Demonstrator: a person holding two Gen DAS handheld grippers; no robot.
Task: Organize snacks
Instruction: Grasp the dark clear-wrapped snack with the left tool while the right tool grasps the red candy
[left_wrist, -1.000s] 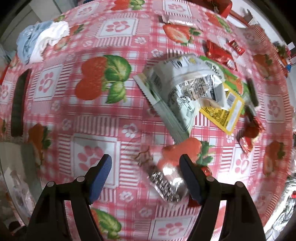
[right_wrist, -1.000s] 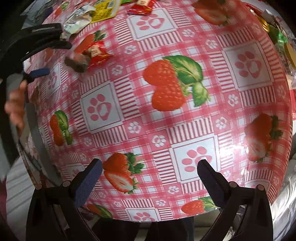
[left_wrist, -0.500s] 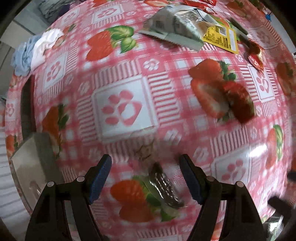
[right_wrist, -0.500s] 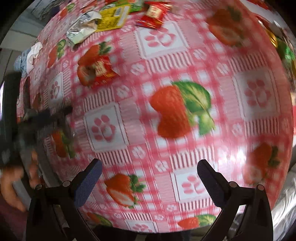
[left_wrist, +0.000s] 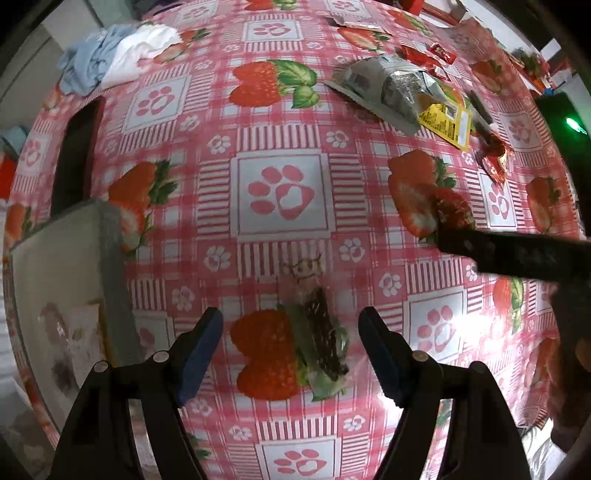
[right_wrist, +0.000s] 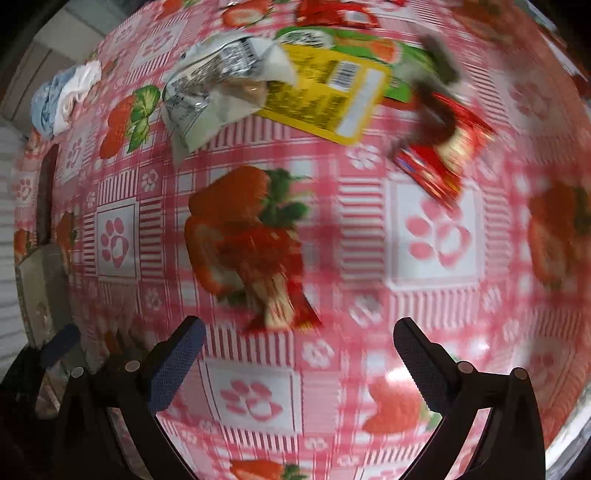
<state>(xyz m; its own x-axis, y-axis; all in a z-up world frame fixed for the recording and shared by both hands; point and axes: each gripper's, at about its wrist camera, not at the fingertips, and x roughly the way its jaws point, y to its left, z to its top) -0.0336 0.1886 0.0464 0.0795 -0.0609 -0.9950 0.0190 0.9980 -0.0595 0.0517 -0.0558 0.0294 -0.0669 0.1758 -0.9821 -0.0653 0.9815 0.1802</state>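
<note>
My left gripper (left_wrist: 291, 339) points straight down over the strawberry tablecloth (left_wrist: 280, 129), its jaws wide around a clear-wrapped dark snack (left_wrist: 325, 339) that travels with it; the film's edges barely show at the pads. A grey box (left_wrist: 92, 258) stands just to its left. My right gripper (right_wrist: 299, 350) is open and empty above a small red snack packet (right_wrist: 273, 266) lying on a printed strawberry. That packet (left_wrist: 452, 210) also shows in the left wrist view, beside the right gripper's dark finger (left_wrist: 517, 254). The right wrist view is blurred.
Farther back lie a silver bag (left_wrist: 384, 85), a yellow packet (left_wrist: 447, 122) and a red packet (left_wrist: 495, 162); the right wrist view shows the same bag (right_wrist: 214, 81). A bundle of white and blue cloth (left_wrist: 114, 59) sits at the far left corner.
Both grippers have swept across the table. The left one carried the clear-wrapped snack away from the pile to beside the grey box. The right one moved towards the pile, over the red packet.
</note>
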